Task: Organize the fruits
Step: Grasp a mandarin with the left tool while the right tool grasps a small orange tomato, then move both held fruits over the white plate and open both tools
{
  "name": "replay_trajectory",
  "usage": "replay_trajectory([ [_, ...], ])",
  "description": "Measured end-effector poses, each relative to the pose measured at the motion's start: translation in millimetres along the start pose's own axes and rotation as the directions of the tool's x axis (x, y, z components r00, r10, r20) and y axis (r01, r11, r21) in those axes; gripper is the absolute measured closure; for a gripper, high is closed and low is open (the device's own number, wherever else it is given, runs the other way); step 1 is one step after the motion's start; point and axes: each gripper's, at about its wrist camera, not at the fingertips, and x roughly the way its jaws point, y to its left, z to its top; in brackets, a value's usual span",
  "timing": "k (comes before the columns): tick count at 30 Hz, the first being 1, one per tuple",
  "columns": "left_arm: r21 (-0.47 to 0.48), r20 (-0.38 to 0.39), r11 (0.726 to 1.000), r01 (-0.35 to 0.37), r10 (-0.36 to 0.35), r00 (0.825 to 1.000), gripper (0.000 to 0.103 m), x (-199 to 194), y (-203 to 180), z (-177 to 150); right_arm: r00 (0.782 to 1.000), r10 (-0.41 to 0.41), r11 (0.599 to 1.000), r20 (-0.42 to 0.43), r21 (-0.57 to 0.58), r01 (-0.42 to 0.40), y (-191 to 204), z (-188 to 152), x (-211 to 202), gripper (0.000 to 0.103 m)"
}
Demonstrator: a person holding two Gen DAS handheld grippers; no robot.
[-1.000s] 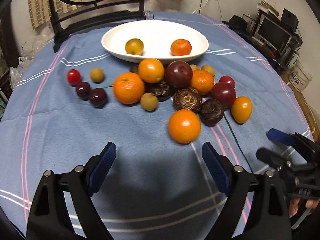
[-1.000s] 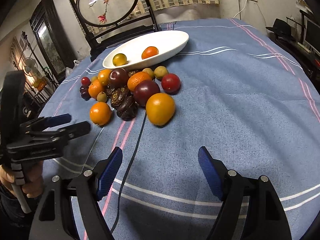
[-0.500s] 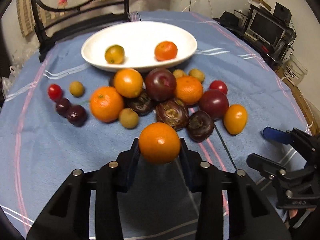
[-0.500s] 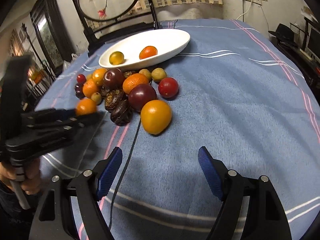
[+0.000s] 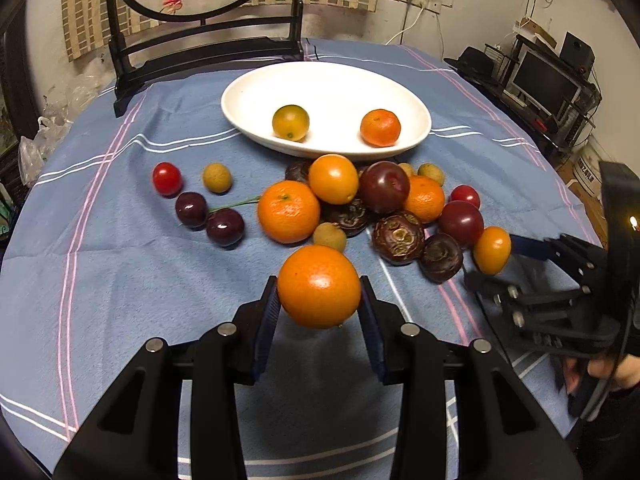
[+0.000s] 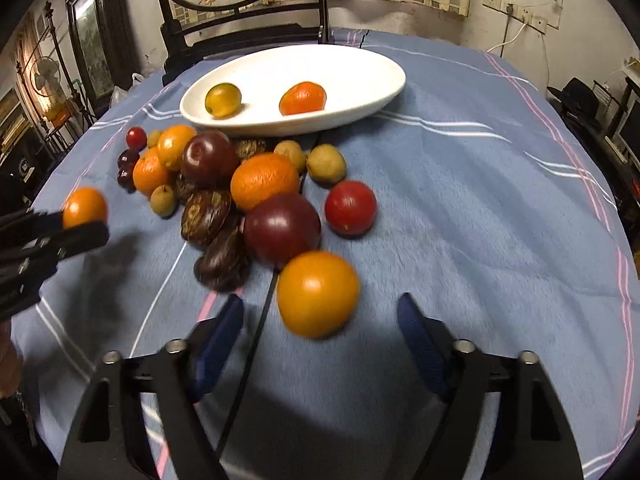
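On blue cloth (image 5: 120, 280), left gripper (image 5: 319, 308) pinching round glossy orange (image 5: 319, 286), right gripper (image 6: 320, 320) spread.

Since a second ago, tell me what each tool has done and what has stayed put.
The left tool closed on the round orange fruit nearest the camera and raised it off the blue striped cloth. The right tool, open, advanced toward the yellow-orange fruit at the pile's edge. The white oval dish keeps its two fruits; the rest of the pile is unmoved.
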Motion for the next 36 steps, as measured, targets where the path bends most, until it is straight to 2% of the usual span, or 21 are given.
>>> replay_trajectory([
  [2,-0.001,-0.001,1.0,-0.001,0.001,1.0,0.065,-2,2,-2,1.0,-0.022,1.0,0.02,-0.007,0.022,1,3,1,0.064],
  [8,0.005,0.0,1.0,-0.001,0.001,1.0,0.065,-6,6,-2,0.999,0.012,0.998,0.048,0.064,-0.015,-8,-4,-11,0.065],
  [13,0.029,0.034,1.0,-0.006,0.005,0.999,0.065,-17,5,12,0.985,0.083,0.99,0.15,0.1,-0.099,-18,-1,-48,0.065],
  [17,0.05,0.077,0.999,-0.008,0.004,0.997,0.065,-28,4,37,0.96,0.136,0.985,0.245,0.068,-0.157,-15,21,-74,0.065],
  [21,0.069,0.112,0.998,-0.011,0.003,0.994,0.065,-29,1,72,0.947,0.157,0.986,0.282,0.011,-0.167,-3,55,-75,0.065],
  [24,0.06,0.106,0.998,-0.001,-0.005,0.994,0.065,-12,5,101,0.944,0.195,0.98,0.267,-0.015,-0.199,7,83,-58,0.065],
  [27,0.011,0.065,0.999,-0.034,0.033,0.997,0.065,18,17,126,0.953,0.211,0.977,0.219,-0.014,-0.213,15,108,-27,0.065],
  [31,0.008,0.037,0.999,-0.049,0.048,0.998,0.065,49,27,145,0.969,0.199,0.98,0.144,-0.039,-0.196,32,130,13,0.065],
  [36,-0.024,-0.032,0.998,-0.051,0.05,0.998,0.065,91,38,161,0.977,0.198,0.979,0.079,-0.066,-0.193,48,147,49,0.065],
])
